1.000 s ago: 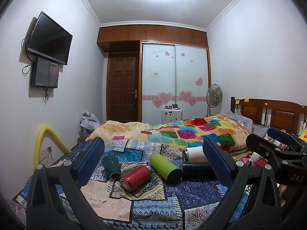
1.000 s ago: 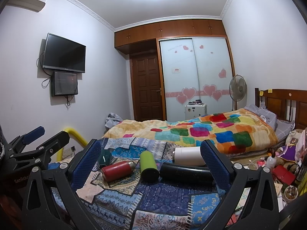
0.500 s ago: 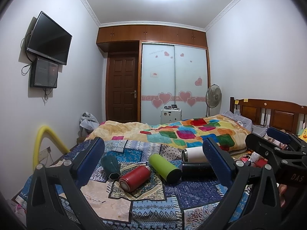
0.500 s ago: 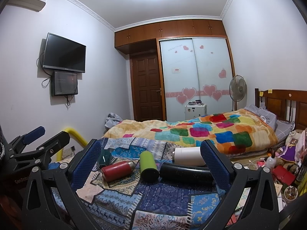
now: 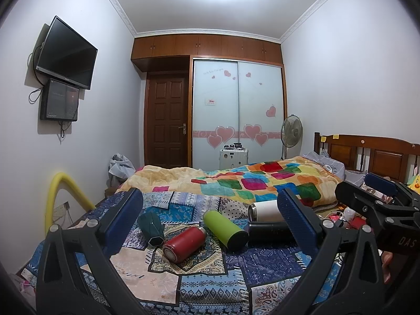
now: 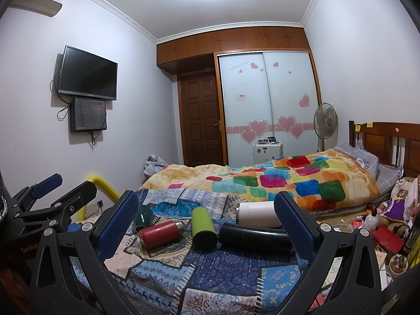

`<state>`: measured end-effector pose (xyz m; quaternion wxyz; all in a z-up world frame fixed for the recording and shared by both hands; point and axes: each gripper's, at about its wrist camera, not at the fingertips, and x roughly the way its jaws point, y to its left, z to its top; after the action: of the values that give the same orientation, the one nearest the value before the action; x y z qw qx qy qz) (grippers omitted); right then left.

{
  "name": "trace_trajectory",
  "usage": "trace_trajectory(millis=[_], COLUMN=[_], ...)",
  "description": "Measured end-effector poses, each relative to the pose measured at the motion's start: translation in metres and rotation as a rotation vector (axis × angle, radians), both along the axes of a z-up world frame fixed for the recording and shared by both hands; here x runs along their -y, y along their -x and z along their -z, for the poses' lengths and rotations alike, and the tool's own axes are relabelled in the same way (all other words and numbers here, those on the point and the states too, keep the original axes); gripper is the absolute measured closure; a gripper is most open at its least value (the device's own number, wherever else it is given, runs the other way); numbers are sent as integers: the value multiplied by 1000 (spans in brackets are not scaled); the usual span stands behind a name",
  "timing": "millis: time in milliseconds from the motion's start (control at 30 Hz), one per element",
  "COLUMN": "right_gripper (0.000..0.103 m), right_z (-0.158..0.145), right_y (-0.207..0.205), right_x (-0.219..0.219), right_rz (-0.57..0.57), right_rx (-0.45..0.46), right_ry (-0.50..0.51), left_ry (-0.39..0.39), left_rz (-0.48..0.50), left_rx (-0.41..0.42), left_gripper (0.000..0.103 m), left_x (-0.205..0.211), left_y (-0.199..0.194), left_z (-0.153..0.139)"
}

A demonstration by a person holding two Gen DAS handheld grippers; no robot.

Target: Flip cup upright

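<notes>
I see 5 cups lying on their sides on the patchwork cloth that covers the near part of the bed. None of them stands up yet, so I think the job has not really started.

The dark green cup is on the left. Next to it is the red cup, with its flat end pointing at me. The lime green cup lies beside the red one and they look like they almost touch. The black cup lies across, just right of the lime one. The white cup sits behind the black one. I think they lie in a loose bunch so that I can take them 1 at a time. They are round, so they may roll on the soft cloth if I bump them.

My left gripper is spread wide and holds nothing. It hangs in the air, back from the cups, and touches none of them. My right gripper is also spread wide, with nothing in it and nothing touching it.

I can see both grippers side by side, pointing the same way at the cups. I think they wait like this so I can pick which cup to grab first.
</notes>
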<state>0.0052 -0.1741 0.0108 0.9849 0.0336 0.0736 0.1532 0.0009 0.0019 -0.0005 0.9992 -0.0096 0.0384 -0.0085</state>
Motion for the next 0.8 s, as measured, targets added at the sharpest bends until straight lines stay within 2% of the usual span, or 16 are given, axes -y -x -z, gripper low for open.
trace_trajectory(millis=[533,800], right_gripper=[0,0], right_z=[6,14], right_y=[-5,-18], right_x=[-3,-7], right_rz=[-3,-10], right_rx=[-9,-35], right_ry=[4,8], left_ry=[0,5], left_rz=[-3,-22], left_rx=[-7,-47], left_gripper=[0,0], left_x=[0,-8], left_y=[-2,-16], left_z=[2,11])
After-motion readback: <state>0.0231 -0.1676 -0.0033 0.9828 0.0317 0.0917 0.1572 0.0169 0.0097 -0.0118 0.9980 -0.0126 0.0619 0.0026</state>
